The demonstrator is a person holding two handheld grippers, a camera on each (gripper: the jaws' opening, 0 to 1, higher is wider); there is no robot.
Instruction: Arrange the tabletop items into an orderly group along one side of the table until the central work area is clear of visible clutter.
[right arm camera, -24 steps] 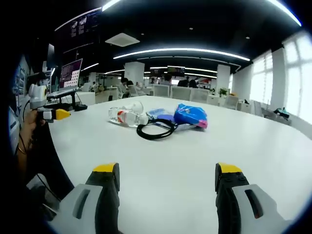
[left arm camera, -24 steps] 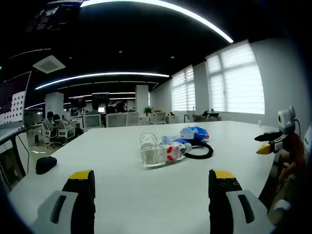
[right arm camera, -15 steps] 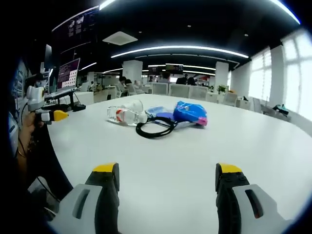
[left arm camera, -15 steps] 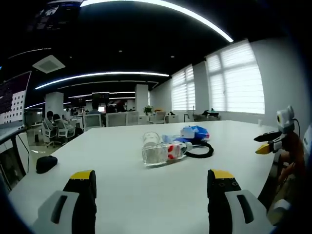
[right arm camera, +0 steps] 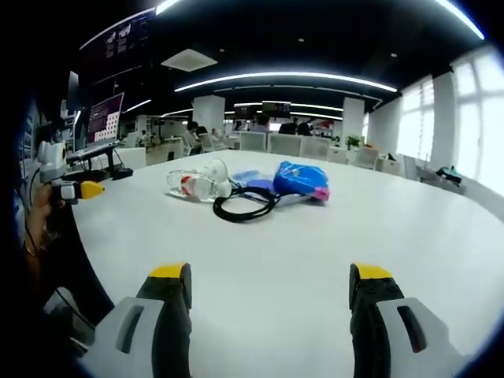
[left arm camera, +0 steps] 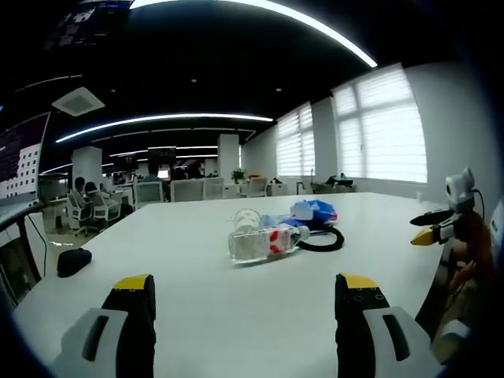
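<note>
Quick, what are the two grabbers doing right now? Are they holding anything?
Left hand-held gripper: open, holding nothing, above the table.
Right hand-held gripper: open, holding nothing.

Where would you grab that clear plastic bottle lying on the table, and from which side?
Probably around its middle. The clear bottle lies on its side on the white table, so its round body offers two opposite walls for the jaws to close across from above. The open left gripper faces its long side with bare table between. I'd avoid the cap end, which lies close to the black cable and blue bag.
</note>
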